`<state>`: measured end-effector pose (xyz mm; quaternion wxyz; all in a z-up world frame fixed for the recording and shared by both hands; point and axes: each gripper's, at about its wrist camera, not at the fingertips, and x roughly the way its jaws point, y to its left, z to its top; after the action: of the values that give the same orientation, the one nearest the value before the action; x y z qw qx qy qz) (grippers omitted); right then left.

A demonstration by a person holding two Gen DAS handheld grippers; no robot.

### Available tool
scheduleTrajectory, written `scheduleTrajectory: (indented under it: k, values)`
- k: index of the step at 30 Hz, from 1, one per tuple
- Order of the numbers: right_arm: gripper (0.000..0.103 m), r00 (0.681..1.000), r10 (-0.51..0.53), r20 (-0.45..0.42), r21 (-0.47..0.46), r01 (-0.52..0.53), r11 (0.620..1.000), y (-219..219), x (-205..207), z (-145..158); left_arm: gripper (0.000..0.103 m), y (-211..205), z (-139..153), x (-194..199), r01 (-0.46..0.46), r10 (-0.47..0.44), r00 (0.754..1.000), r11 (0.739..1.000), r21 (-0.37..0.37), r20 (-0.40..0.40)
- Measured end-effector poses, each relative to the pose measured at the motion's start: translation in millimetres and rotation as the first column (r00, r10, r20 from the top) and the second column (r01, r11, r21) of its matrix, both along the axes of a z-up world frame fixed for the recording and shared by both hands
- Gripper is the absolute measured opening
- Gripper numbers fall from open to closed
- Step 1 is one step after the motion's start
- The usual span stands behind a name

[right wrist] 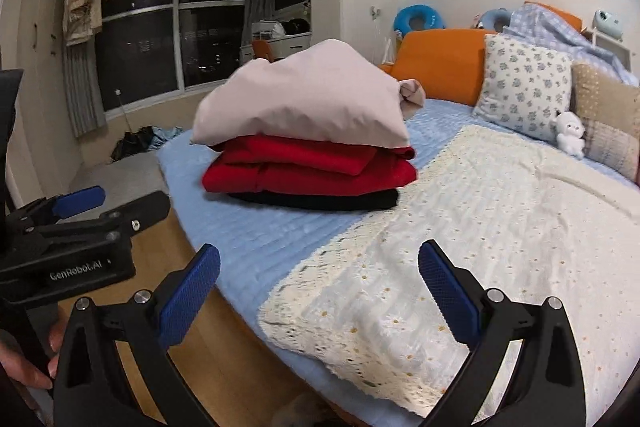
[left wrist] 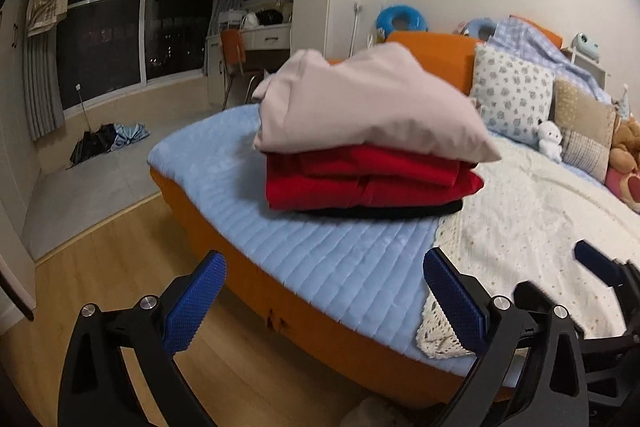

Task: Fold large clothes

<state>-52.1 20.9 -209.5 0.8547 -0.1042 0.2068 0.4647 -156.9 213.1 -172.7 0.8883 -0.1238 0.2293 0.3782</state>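
Both of my tongs stand wide and hold nothing: the left tongs [left wrist: 324, 291] fill the bottom of the left wrist view over the bed's near edge, and the right tongs [right wrist: 318, 283] fill the bottom of the right wrist view over the cream lace cover [right wrist: 460, 239]. At the left edge of the right wrist view I can see the side of my other tool.

Just beyond the tongs lies the quilted blue pad [left wrist: 320, 251] on the bed [left wrist: 360, 343], with the lace cover beside it toward the right of the frame. Nothing unfolded lies within reach.

Further in, at the middle of both frames, sits the stack: a pale pink garment [left wrist: 372, 107] on top, a red garment [left wrist: 368, 183] under it, a black garment [left wrist: 384, 211] at the bottom. I judge the folding largely done. The pink piece is puffed and overhangs the red toward the right of the left wrist view, so to finish well I would press it flat from above with both tongs and square its edges, gently, since a sideways push could slide the pile.

Farthest off, pillows [right wrist: 524, 87] lean at the upper right
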Motion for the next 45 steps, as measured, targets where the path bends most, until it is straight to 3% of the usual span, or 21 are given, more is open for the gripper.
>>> scheduleTrajectory:
  k: [18,31,45]
  values:
    - [0.098,0.999,-0.011,0.042,0.0,0.011,1.0,2,0,-4,0.1,7,-8,15,0.026,-0.026,1.0,1.0,-0.015,-0.002]
    - [0.098,1.0,-0.006,0.017,0.019,0.006,1.0,0,2,-4,0.1,-10,-6,21,0.042,-0.041,0.999,0.998,0.051,-0.033]
    - [0.098,1.0,-0.014,0.023,0.024,0.014,1.0,-1,4,-4,0.1,-12,-6,23,0.064,-0.062,0.997,0.997,0.053,-0.039]
